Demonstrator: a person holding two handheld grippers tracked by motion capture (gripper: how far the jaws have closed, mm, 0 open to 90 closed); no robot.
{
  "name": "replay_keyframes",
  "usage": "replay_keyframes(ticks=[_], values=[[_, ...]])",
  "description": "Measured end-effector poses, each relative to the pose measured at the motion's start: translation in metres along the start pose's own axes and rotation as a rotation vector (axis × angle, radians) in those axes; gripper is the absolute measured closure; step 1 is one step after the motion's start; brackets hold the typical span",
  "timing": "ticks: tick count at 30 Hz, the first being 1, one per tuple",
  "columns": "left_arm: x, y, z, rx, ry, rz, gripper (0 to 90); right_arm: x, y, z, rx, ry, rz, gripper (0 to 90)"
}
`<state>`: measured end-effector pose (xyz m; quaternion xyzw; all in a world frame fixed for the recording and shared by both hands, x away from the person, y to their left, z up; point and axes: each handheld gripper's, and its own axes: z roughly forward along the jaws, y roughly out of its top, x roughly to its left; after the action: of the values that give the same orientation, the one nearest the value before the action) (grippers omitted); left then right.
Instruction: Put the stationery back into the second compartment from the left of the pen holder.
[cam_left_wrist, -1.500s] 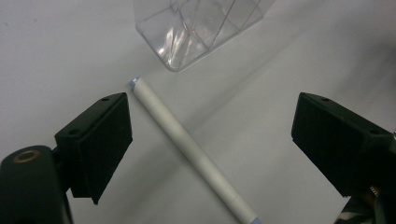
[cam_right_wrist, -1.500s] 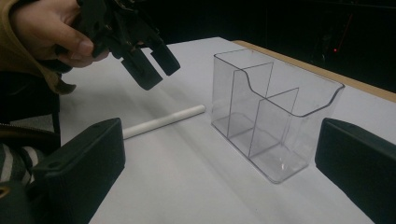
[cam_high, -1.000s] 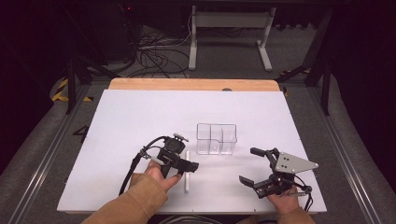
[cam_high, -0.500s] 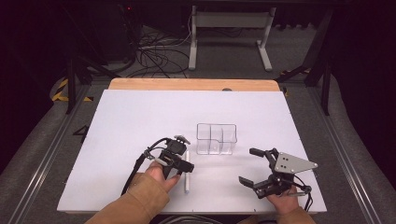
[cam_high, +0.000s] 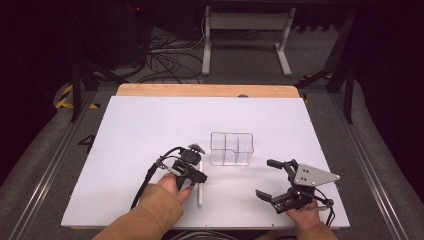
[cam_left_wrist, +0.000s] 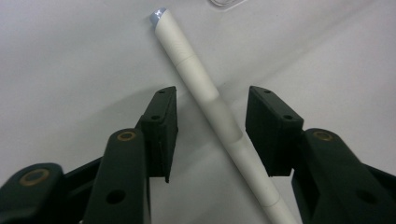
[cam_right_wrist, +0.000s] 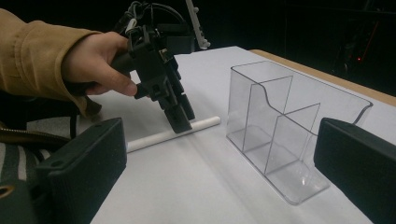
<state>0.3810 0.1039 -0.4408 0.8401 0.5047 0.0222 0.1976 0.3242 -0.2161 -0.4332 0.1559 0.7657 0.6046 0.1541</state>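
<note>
Near edge of the white table: two sleeved forearms come in from the bottom of the high view; left hand in a tan sleeve, wrist bent, knuckles up, tipping the left gripper nose-down toward the tabletop; right hand low at the near right corner, holding the right gripper roughly level, jaws pointing left across the table and spread wide — nothing between them.

Left gripper jaws parted, one each side of the white pen — in the left gripper view the pen runs diagonally through the gap, right pad just beside it, left pad a little off; contact not clear, no grasp yet; pen lies flat on the table, just beside the hand, its far end toward the clear organizer.

Right gripper view: left gripper angled steeply down with its tips at the pen, fingers wrapped round the handle, cable looping up behind.

Farther out: clear organizer stands upright mid-table, divided into compartments, close to the pen's far end but apart from it; beyond — wooden table edge, then dark floor with cables.
</note>
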Motion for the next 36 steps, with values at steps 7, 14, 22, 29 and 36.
replay_keyframes(ticks=[7, 14, 22, 29, 36], values=[[-0.007, 0.002, 0.005, 0.04, 0.032, 0.011, 58.0, 0.001, -0.001, 0.002, 0.009, 0.004, -0.001, 3.0], [-0.014, 0.002, 0.007, 0.041, 0.093, 0.039, 59.9, 0.001, -0.001, 0.002, 0.013, 0.003, -0.007, 3.0], [-0.019, 0.002, 0.008, 0.043, 0.124, 0.045, 59.6, 0.001, -0.002, 0.004, 0.023, 0.006, -0.006, 3.0], [-0.019, 0.003, 0.009, 0.043, 0.125, 0.02, 60.2, 0.001, -0.004, 0.005, 0.035, 0.009, -0.009, 3.0], [-0.02, 0.005, 0.009, 0.047, 0.143, -0.011, 61.3, 0.003, -0.007, 0.007, 0.047, 0.017, -0.013, 3.0]])
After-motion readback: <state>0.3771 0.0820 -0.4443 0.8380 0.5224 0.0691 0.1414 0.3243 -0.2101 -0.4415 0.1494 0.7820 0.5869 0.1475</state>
